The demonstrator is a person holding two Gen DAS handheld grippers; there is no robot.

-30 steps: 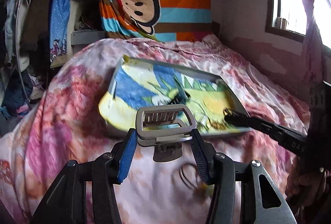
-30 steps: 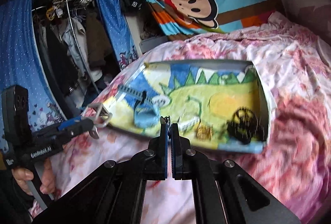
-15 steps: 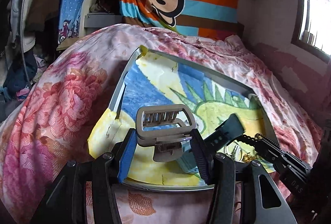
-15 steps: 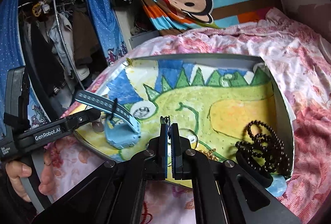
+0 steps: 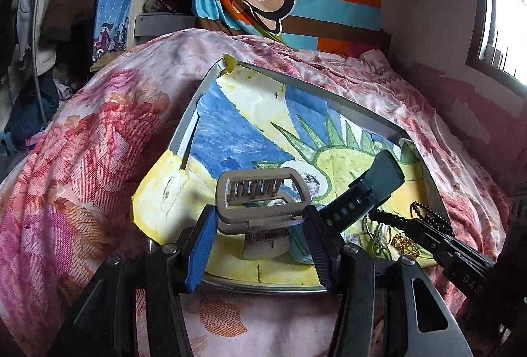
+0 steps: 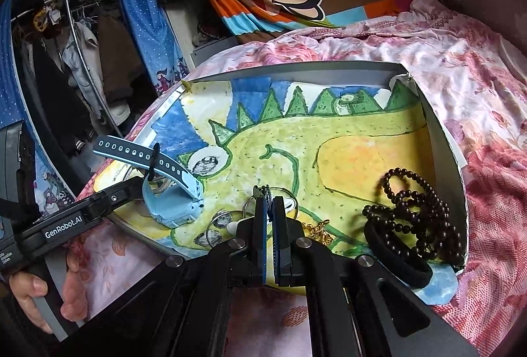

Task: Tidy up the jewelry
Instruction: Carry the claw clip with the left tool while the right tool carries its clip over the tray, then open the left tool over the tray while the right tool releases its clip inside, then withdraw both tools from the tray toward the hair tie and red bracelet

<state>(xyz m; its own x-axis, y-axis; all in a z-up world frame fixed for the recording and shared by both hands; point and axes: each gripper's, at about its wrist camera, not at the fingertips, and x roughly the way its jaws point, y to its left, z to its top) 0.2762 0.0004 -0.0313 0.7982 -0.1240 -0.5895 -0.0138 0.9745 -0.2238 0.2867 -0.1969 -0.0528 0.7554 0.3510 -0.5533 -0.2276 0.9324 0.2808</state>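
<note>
Both grippers now sit low over the tray (image 6: 444,133), where a second ago we were seeing it from further back across the pink floral bedspread (image 5: 82,159); over the last half second nothing much shifts. We note the left gripper (image 5: 260,225) half spread and clamped on a grey hair claw clip (image 5: 262,192), pads pressing its two sides, the clip carried just above the near left part of the tray's dinosaur drawing (image 6: 329,133). We note the right gripper (image 6: 270,208) shut tight on something thin: a dark chain or cord (image 6: 265,190) peeks from the pinch, and wire rings (image 6: 227,222) lie right at the fingertips; whether those hang from it we cannot tell. Already in the tray: blue watch (image 6: 171,202) at the near left, strap arching up; gold chain (image 6: 318,230) near the middle; dark bead strand (image 6: 415,208) and black band (image 6: 395,255) at the near right. Our reading: the carry is done, both items are at the drop zone, and the next step is release. The free yellow patch beyond the watch looks the best spot for the clip. One risk is the thin piece snagging on the rings or gold chain as the right claw lets go.
</note>
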